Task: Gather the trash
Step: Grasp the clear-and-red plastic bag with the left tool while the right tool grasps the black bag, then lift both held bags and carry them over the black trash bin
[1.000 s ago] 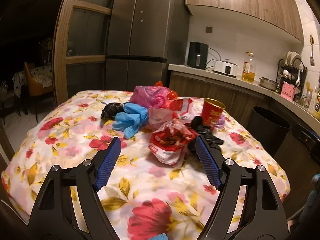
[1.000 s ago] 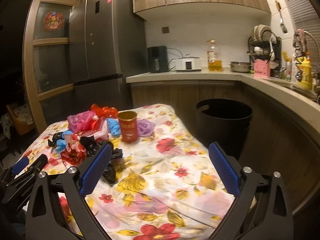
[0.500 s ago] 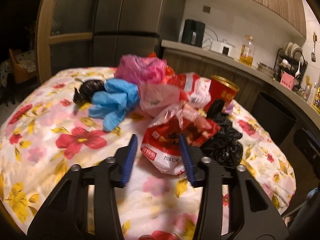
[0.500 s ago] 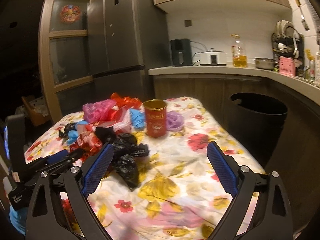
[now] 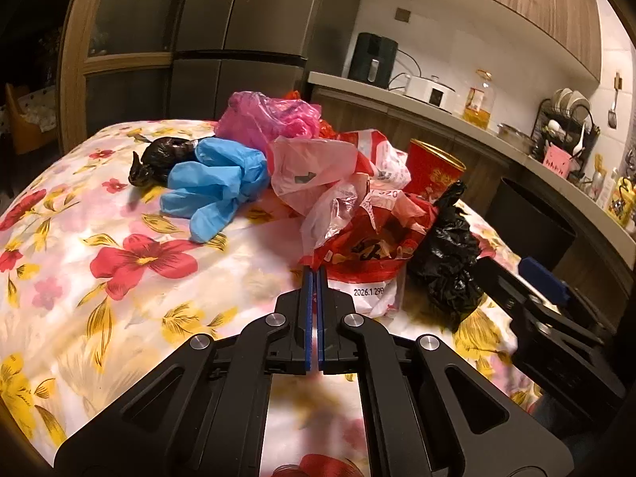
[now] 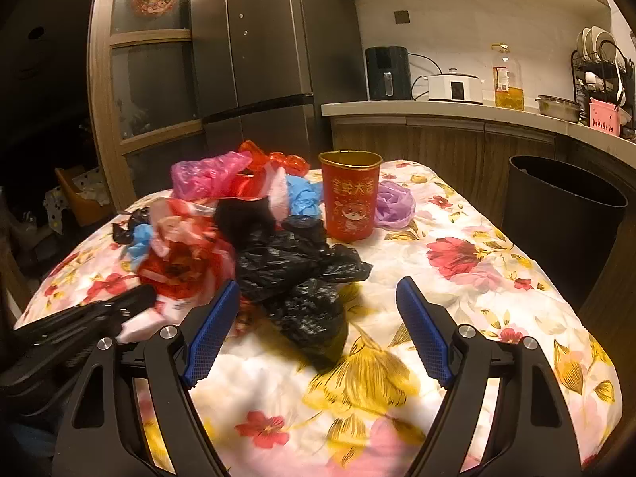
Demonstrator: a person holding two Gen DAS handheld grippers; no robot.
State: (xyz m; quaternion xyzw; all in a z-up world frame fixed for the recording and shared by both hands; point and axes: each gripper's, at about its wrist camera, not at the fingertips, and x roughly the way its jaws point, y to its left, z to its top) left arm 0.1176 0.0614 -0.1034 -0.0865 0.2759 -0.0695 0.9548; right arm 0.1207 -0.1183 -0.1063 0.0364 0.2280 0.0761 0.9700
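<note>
Right now the left claw [image 5: 315, 278] has its blue pads pressed together at the near edge of the red-and-white snack bag [image 5: 359, 246], apparently nipping its lip, though the pinch itself is hard to make out. That bag lies on the flowered bench [image 5: 119, 278] at the front of the trash pile, with a crumpled black bag [image 5: 449, 254] touching its right side. Behind sit blue gloves [image 5: 214, 183], a pink bag [image 5: 270, 119] and a small dark knotted bag [image 5: 163, 155]. The right claw [image 6: 318, 310] hovers spread wide, the black bag [image 6: 302, 278] lying between its pads. A red cup [image 6: 349, 194] stands upright beyond, a purple bag [image 6: 393, 202] just beside it. A black bin [image 6: 564, 206] stands off the bench's right side.
</note>
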